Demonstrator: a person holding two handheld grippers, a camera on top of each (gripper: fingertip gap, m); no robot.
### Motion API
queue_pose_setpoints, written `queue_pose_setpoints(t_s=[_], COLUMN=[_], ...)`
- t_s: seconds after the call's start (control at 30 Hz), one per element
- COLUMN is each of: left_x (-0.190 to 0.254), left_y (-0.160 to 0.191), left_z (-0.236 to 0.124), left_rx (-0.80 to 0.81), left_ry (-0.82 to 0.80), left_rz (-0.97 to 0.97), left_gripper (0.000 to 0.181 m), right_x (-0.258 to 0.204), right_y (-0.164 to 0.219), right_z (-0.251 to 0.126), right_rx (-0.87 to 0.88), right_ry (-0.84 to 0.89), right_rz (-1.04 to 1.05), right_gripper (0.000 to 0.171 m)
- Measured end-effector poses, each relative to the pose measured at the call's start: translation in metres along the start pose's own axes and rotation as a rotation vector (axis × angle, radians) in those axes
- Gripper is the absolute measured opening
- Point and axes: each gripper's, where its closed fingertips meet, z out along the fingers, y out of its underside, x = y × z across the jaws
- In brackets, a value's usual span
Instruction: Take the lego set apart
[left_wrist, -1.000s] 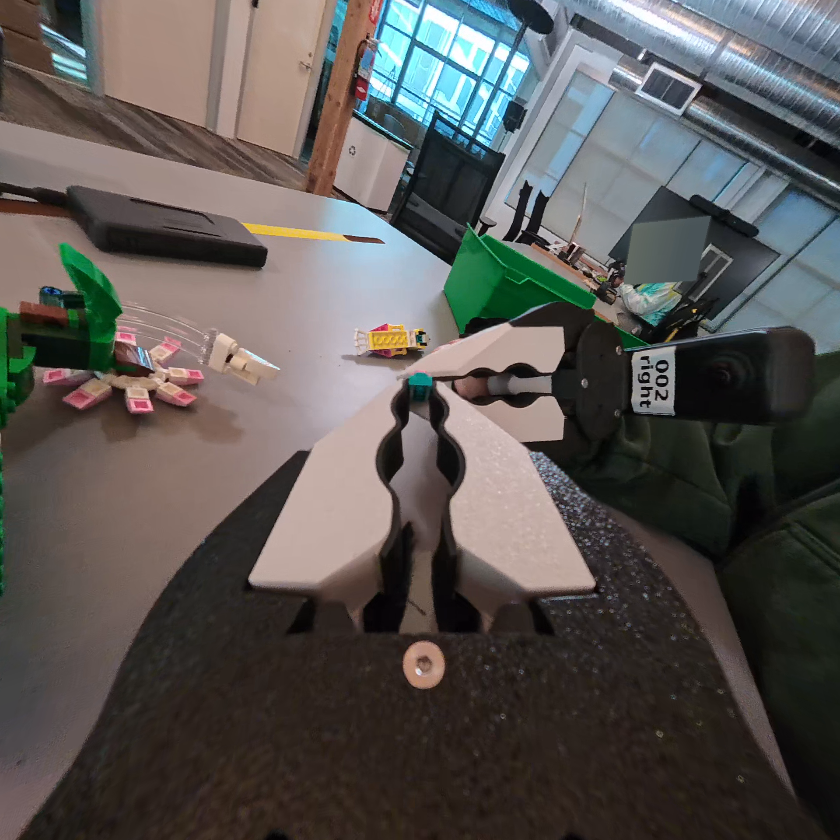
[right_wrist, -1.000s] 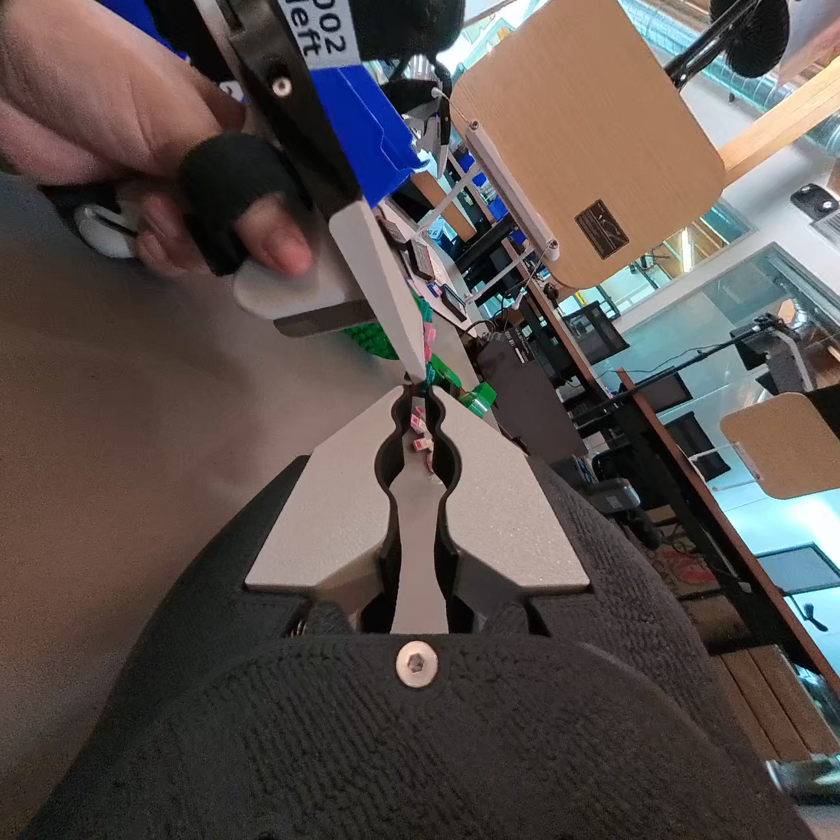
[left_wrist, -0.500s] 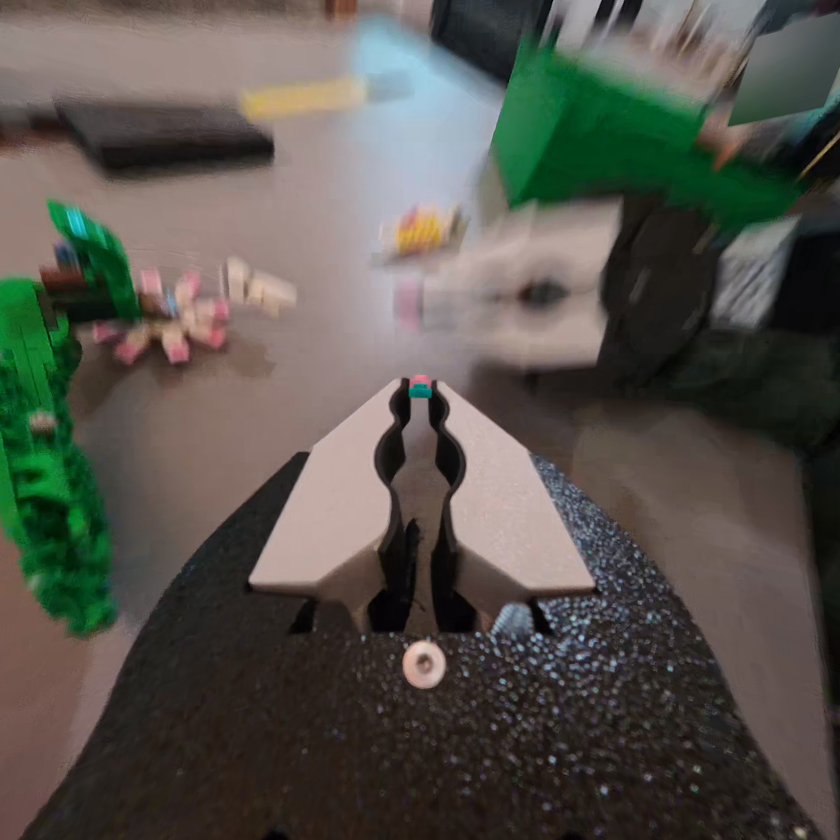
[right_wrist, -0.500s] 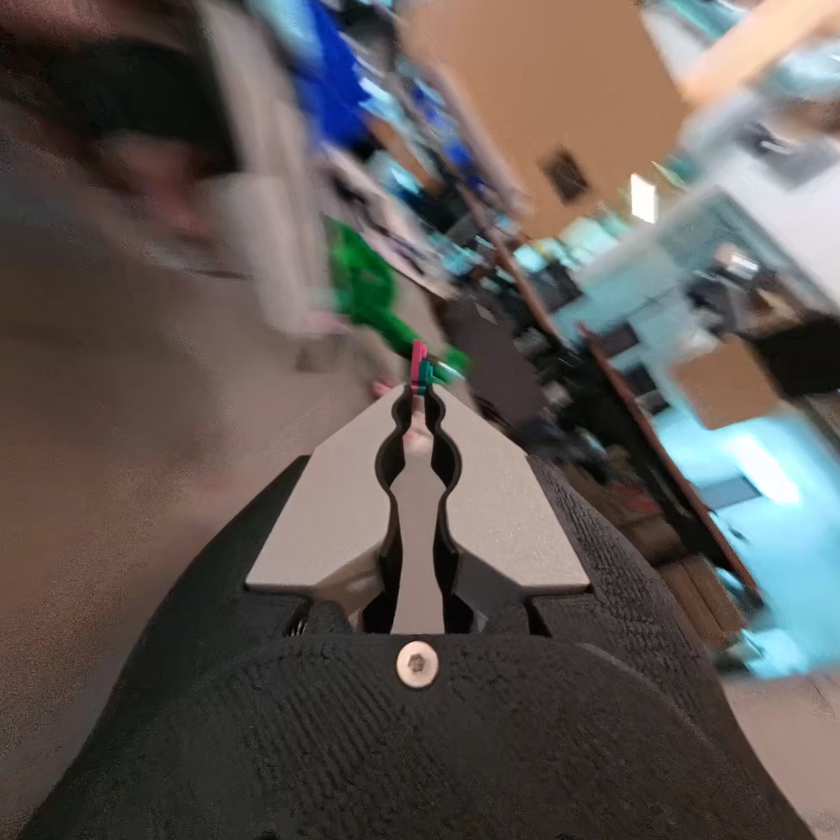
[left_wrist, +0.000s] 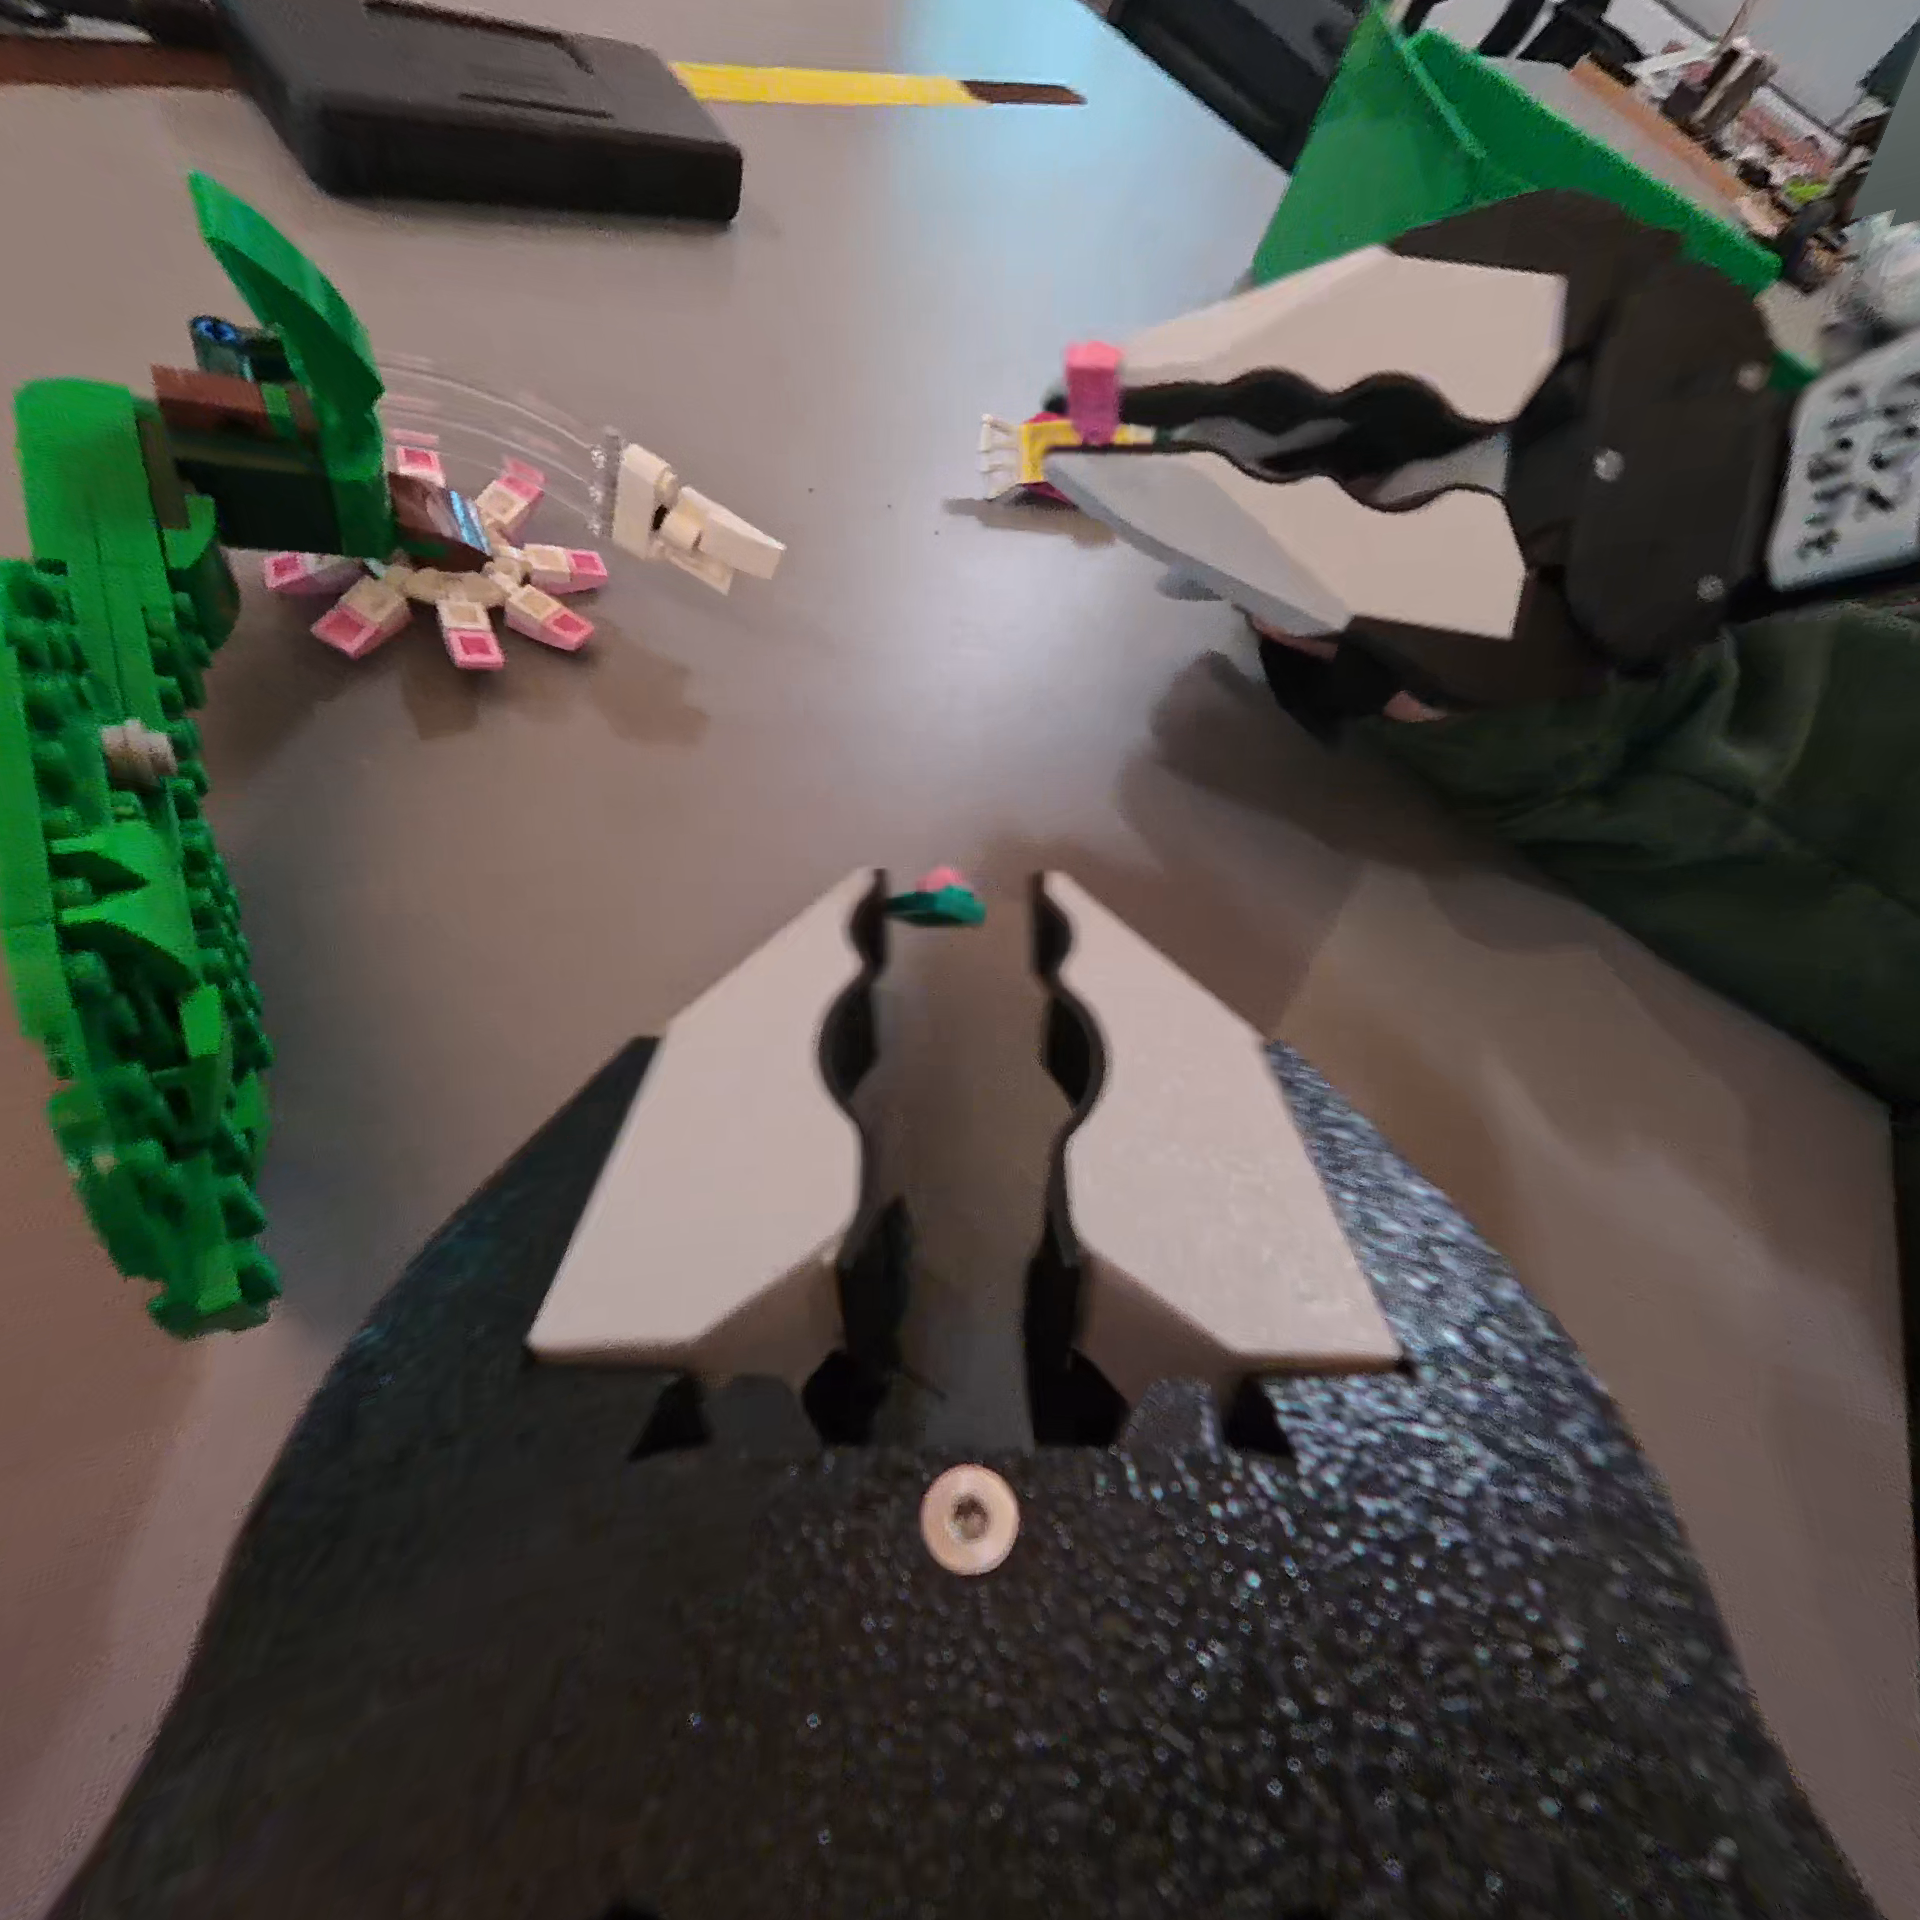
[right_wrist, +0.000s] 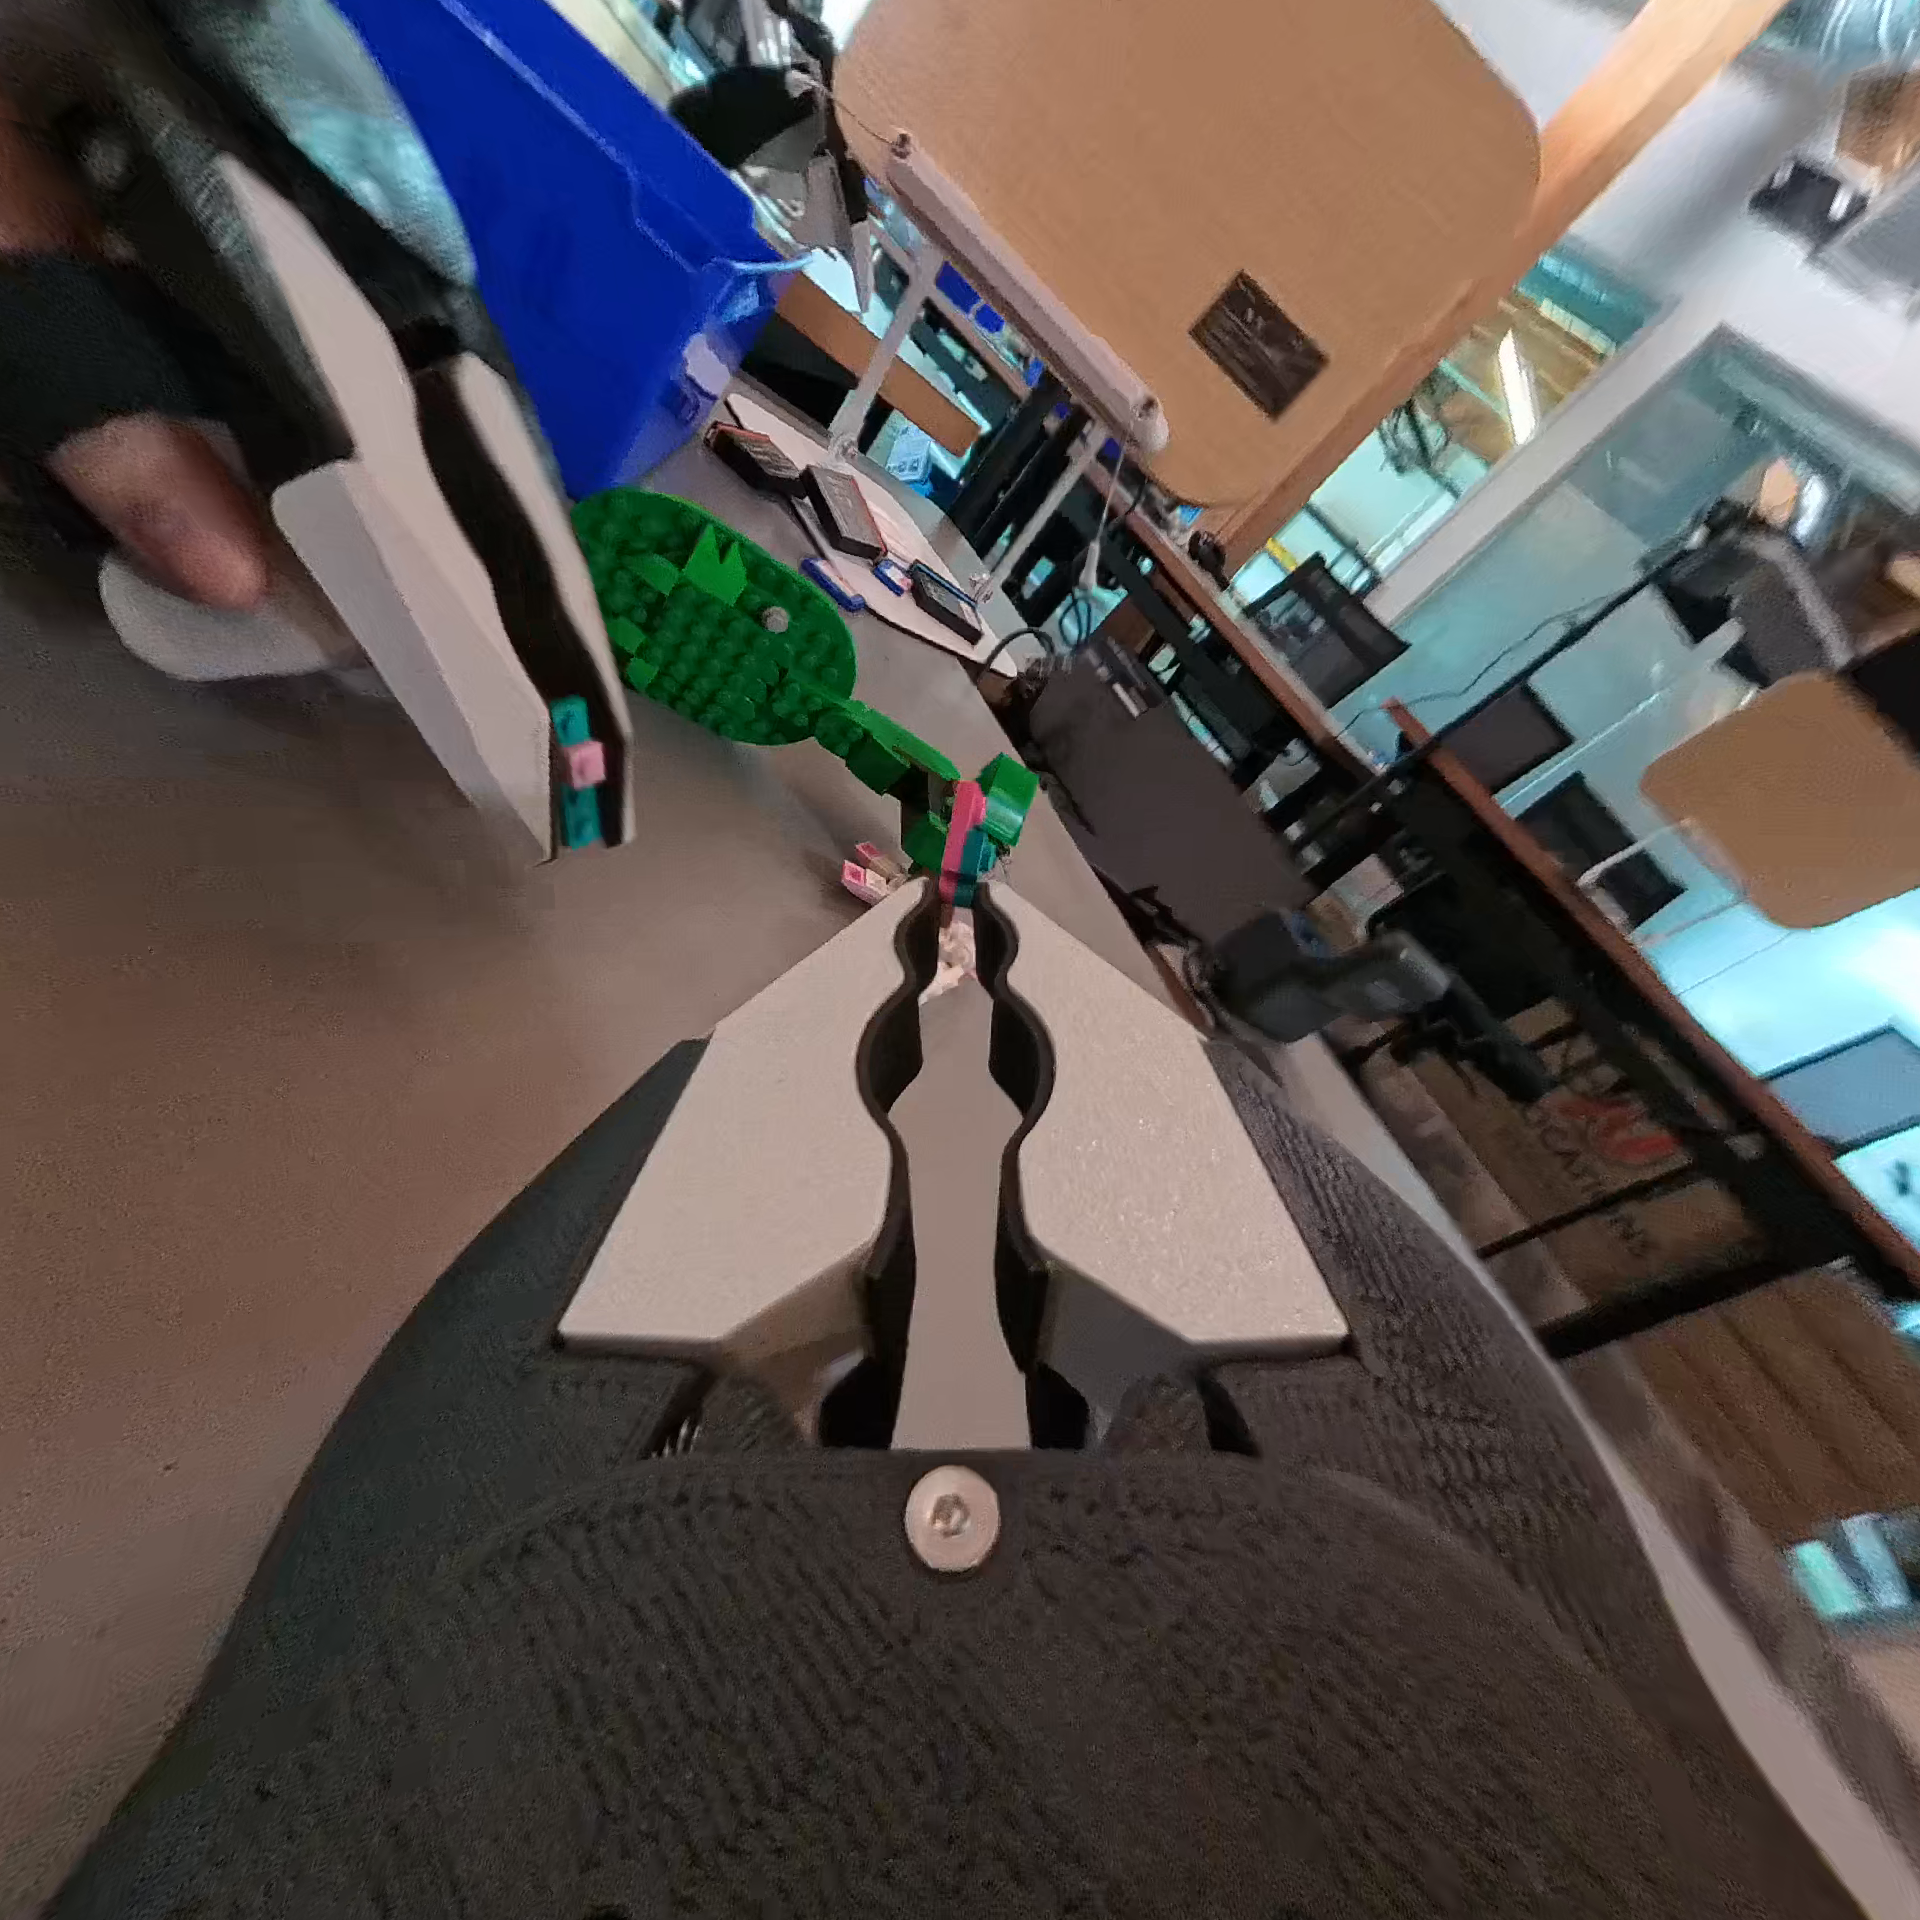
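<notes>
My left gripper is open low over the grey table. A small teal and pink piece sits against its left fingertip; the right wrist view shows it at the tips. My right gripper is shut on a pink and teal piece. It shows in the left wrist view with the pink piece at its tip, next to a yellow lego bit. The green lego plate with a leaf, a pink-white flower and a white part lies to the left.
A black case and a strip of yellow tape lie at the far side. A green bin stands at the back right. A person's green sleeve lies on the right. A blue bin stands behind the left gripper. The tips of one gripper are about 8 cm away from the tips of the other. Between my left fingertips and the green lego plate there is roughly 10 cm. It turns up in the right wrist view as well. The pink-white flower lies around 11 cm away from my left fingertips.
The grippers have pulled apart, each with part of the small piece. My left gripper's jaws have opened and it has dropped closer to the table. The right gripper has moved back to the right.
</notes>
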Motion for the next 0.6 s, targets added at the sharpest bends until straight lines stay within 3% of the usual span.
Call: queue_pose_setpoints(t_s=[0.03, 0.2, 0.33, 0.4, 0.5, 0.6], left_x=[-0.002, 0.002, 0.037, 0.041, 0.04, 0.036], left_y=[0.001, -0.013, -0.042, -0.051, -0.06, -0.055], left_z=[0.001, -0.004, -0.017, -0.024, -0.034, -0.03], left_rx=[-0.008, 0.074, 0.284, 0.345, 0.424, 0.396], left_ry=[-0.019, -0.02, 0.258, 0.364, 0.468, 0.472], left_rz=[-0.006, 0.021, -0.093, -0.193, -0.321, -0.381], left_gripper=[0.025, 0.057, 0.031, 0.029, 0.02, 0.015], right_x=[-0.003, -0.015, -0.019, -0.021, -0.027, -0.033], right_y=[-0.002, -0.011, -0.022, -0.025, -0.029, -0.032], right_z=[0.0, 0.0, -0.003, -0.005, -0.006, -0.006], right_rx=[0.007, 0.03, 0.08, 0.095, 0.107, 0.111], right_ry=[0.005, 0.062, 0.105, 0.119, 0.136, 0.145], right_rz=[-0.057, -0.363, -0.489, -0.55, -0.66, -0.752], right_gripper=[0.004, 0.004, 0.004, 0.004, 0.004, 0.004])
